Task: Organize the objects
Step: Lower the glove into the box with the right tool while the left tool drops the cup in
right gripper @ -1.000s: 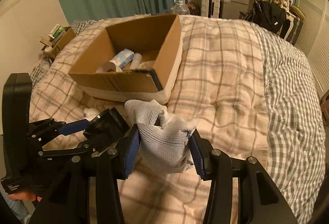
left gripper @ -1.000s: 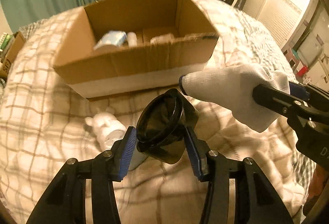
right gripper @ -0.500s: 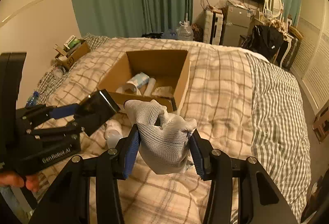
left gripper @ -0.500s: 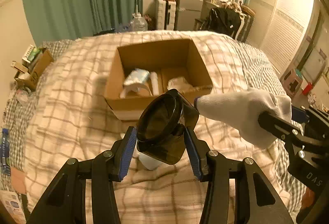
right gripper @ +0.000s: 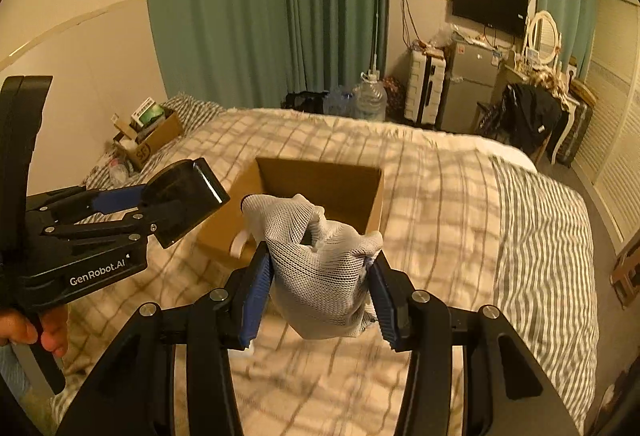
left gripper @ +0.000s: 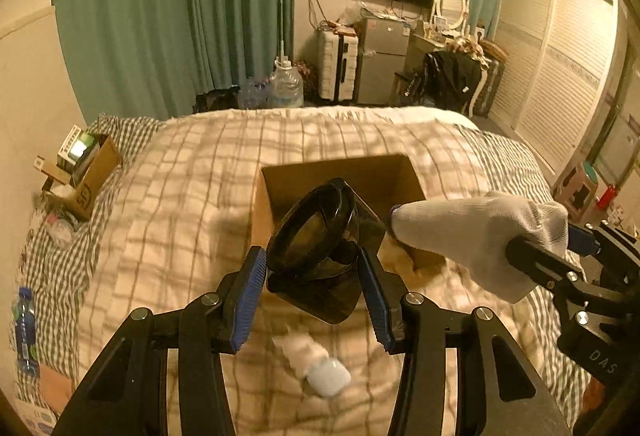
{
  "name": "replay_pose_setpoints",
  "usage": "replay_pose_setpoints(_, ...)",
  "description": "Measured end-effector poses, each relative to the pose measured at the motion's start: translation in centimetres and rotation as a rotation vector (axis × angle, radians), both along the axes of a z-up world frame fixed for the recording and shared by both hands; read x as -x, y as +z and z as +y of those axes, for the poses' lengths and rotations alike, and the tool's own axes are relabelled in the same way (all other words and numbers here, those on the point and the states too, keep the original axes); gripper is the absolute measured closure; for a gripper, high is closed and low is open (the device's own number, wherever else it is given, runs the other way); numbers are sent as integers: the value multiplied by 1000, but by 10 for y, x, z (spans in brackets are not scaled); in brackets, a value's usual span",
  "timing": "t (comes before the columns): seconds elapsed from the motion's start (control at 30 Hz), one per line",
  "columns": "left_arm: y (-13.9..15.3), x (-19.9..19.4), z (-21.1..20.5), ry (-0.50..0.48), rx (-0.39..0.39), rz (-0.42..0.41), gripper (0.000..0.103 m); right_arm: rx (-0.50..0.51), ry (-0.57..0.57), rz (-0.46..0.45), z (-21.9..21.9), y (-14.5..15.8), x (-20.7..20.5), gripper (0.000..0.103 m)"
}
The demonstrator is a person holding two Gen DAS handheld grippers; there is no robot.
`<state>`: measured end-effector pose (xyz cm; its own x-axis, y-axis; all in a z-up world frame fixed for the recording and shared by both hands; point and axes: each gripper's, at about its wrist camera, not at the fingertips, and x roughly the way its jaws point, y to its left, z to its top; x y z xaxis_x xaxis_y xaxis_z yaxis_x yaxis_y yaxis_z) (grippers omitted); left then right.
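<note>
My left gripper (left gripper: pixel 312 280) is shut on a dark, glossy cup-like container (left gripper: pixel 316 256), held high above the bed. The same container (right gripper: pixel 184 196) shows at the left of the right wrist view. A white knit glove (right gripper: pixel 320 268) is clamped between the blue pads of my right gripper (right gripper: pixel 320 282); the glove (left gripper: pixel 472 236) also shows at the right of the left wrist view. Below and beyond both sits an open cardboard box (right gripper: pixel 320 188) on the checked bedspread; its contents are mostly hidden. A small white bottle (left gripper: pixel 320 368) lies on the bed under the left gripper.
The checked bedspread (right gripper: pixel 440 204) has a grey striped part on the right. A small cardboard box (left gripper: pixel 88 176) of clutter sits at the bed's far left corner. A blue bottle (left gripper: pixel 26 332) lies at the left edge. Green curtains, a fridge and a suitcase stand beyond.
Both grippers have risen with their loads. The open box now looks smaller and farther below, and more of the room shows. Neither grip has altered.
</note>
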<state>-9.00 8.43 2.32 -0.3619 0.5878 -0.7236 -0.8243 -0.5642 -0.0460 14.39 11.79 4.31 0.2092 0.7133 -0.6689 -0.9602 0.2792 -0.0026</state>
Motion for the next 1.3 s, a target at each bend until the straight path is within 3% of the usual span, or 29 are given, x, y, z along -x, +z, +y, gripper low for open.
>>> replay_pose_setpoints(0.23,-11,38,38,5,3,-3,55,-8,-4,-18,54,-1,-25,57)
replay_pose_setpoints(0.53,-51,75,82,-14,42,-28,55,56,-23,-8,124,-43,-59,58)
replay_pose_setpoints(0.7,-69,81,96,-87,52,-50,55,60,-33,12,134,-62,-71,57)
replay_pose_setpoints(0.8,-69,76,100,-119,53,-54,53,26,-43,28,133,-63,-74,52)
replay_pose_setpoints(0.87,-68,73,101,-119,62,-42,31,15,-48,45,129,-61,-75,49)
replay_pose_setpoints(0.93,-63,69,96,-107,53,-23,20,10,-55,47,126,-57,-75,41)
replay_pose_setpoints(1.1,-47,61,78,-96,57,-36,18,-14,-72,34,107,-32,-66,34)
replay_pose_setpoints(1.3,-9,44,34,-59,-1,5,6,-48,-69,-19,68,10,-42,23)
